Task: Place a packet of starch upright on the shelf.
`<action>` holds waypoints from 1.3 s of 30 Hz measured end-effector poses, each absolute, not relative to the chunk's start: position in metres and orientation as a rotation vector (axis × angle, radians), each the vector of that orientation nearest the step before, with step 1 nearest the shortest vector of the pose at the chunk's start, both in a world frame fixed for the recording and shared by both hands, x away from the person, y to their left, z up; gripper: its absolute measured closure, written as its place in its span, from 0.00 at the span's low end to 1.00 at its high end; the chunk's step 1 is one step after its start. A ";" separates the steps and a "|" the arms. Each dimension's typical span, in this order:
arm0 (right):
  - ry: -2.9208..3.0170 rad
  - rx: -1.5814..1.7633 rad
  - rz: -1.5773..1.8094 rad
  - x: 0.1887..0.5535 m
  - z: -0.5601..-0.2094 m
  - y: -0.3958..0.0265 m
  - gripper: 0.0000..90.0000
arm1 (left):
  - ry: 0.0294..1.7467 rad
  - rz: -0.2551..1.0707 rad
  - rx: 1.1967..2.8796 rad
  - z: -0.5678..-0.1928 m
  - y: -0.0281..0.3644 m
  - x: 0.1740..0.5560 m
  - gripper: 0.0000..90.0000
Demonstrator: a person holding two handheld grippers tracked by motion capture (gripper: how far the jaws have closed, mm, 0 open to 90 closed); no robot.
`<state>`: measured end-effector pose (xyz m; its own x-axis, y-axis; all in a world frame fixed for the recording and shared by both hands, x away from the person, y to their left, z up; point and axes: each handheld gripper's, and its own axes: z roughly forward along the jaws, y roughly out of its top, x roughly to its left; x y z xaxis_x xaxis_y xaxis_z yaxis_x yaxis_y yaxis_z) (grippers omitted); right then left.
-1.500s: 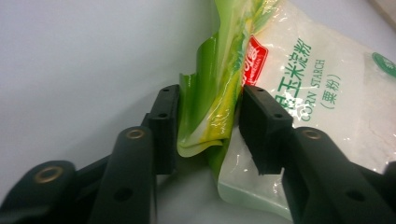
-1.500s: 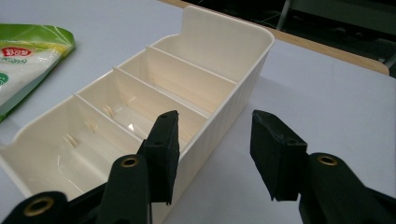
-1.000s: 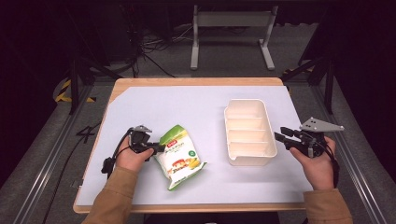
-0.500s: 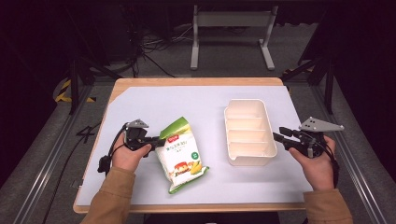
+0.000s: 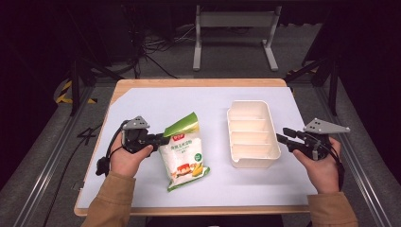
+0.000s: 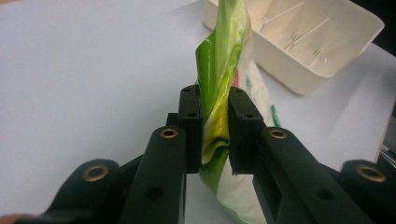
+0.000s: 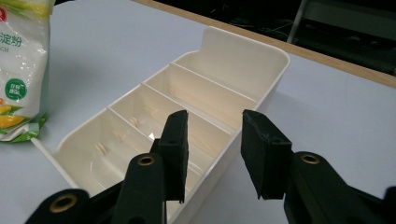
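A white and green snack bag (image 5: 183, 153) is laid on the pale sheet (image 5: 156, 104) covering the table, to the left of a cream divided tray (image 5: 252, 134) and apart from it. The bag's printed face is turned up, with a yellow corn picture near its lower end, and its green upper edge is lifted and folded over on the side away from the tray. That folded edge (image 6: 215, 70) is pinched between the jaws of the left gripper (image 6: 215, 130), which are closed tightly onto it with the green film crumpled between the pads. The left gripper (image 5: 156, 140) is held at the bag's left side. To the right of the tray, the right gripper (image 5: 285, 135) is held with its jaws parted and nothing between them; seen from the right gripper (image 7: 212, 154), the tray's near right wall (image 7: 219, 163) is lined up below the gap.
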<state>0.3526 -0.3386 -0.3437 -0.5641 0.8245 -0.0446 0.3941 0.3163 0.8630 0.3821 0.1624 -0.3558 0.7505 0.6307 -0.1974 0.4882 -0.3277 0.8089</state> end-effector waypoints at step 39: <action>2.228 0.854 1.415 0.333 -0.319 -0.279 0.63 | 0.486 0.250 1.998 -0.302 0.136 0.343 0.89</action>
<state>0.3328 -0.2795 -0.3185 -0.7501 0.6612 0.0155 0.2951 0.3136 0.9025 0.3428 0.1359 -0.3024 0.8971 0.4406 -0.0338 0.2291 -0.3983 0.8882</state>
